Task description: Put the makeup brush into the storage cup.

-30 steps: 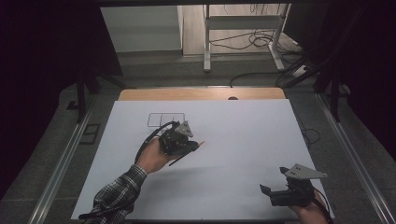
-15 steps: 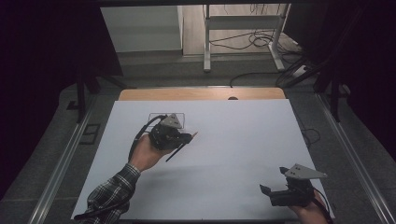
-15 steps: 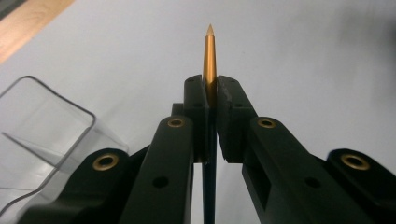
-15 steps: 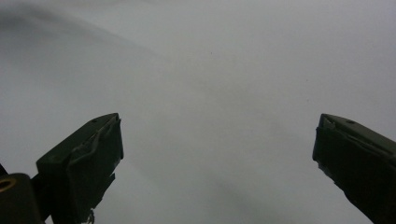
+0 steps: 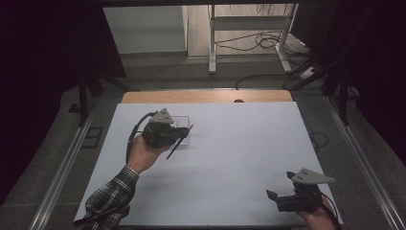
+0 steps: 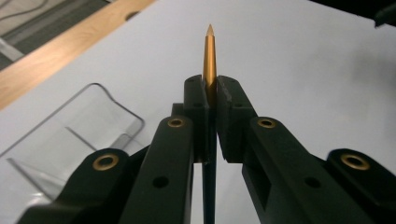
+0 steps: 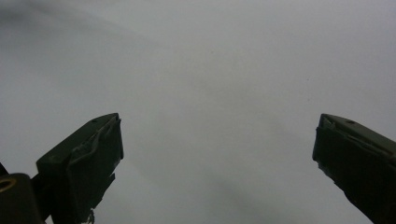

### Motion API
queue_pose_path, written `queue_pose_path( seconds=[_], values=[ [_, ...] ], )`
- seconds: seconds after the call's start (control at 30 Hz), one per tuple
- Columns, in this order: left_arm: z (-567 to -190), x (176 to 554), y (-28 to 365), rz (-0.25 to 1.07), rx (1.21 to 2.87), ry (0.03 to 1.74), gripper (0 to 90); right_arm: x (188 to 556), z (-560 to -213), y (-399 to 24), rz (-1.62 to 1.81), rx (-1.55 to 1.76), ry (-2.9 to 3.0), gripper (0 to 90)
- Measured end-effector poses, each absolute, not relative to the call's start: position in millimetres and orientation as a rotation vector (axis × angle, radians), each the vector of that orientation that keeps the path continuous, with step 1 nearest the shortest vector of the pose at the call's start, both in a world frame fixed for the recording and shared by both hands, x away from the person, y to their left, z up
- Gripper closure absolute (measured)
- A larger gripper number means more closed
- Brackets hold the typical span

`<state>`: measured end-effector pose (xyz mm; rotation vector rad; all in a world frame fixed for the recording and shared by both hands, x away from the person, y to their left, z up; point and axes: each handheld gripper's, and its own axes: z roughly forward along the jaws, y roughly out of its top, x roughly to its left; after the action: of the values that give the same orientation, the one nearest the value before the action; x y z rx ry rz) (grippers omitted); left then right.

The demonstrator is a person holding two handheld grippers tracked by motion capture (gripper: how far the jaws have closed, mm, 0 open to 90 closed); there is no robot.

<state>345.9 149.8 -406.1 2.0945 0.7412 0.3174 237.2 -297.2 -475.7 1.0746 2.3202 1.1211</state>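
Right now my left gripper (image 6: 211, 88) is clamped tight on a slim pen (image 6: 209, 56), its jaws pressed against the barrel from both sides. The gold pointed tip sticks out just past the pads, and the dark shaft runs back between the jaws toward me. Just beside that gripper, to its left, a clear plastic tray (image 6: 100, 122) sits on the white tabletop (image 5: 239, 143). My right gripper (image 7: 215, 154) rests well apart from it, jaws spread wide with nothing between them.

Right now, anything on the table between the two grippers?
No. In the high view, only bare white sheet lies between the left gripper, shut on a pen, and the right gripper.
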Motion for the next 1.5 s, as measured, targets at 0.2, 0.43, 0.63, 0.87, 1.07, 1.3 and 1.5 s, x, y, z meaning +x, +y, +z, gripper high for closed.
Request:
queue_pose_path(
  seconds=[0.2,0.43,0.63,0.87,1.07,1.3,1.5],
  values=[
    [-405,349,165,0.36,2.026,0.798,84.1,237,-476,-297,1.12,1.074,2.321,2.1],
    [-407,351,182,0.405,1.951,0.862,84.1,237,-476,-297,1.118,1.076,2.324,2.1],
    [-411,353,196,0.427,1.908,0.91,84.1,237,-476,-297,1.115,1.076,2.326,2.2],
    [-412,355,207,0.45,1.853,0.953,84.1,237,-476,-297,1.113,1.076,2.327,2.2],
    [-412,358,212,0.47,1.827,0.973,84.1,237,-476,-297,1.113,1.076,2.329,2.2],
    [-409,362,216,0.492,1.804,0.992,84.1,237,-477,-297,1.113,1.078,2.329,2.2],
    [-406,366,218,0.509,1.794,1.002,84.1,237,-477,-297,1.112,1.078,2.33,2.2]
  ],
)
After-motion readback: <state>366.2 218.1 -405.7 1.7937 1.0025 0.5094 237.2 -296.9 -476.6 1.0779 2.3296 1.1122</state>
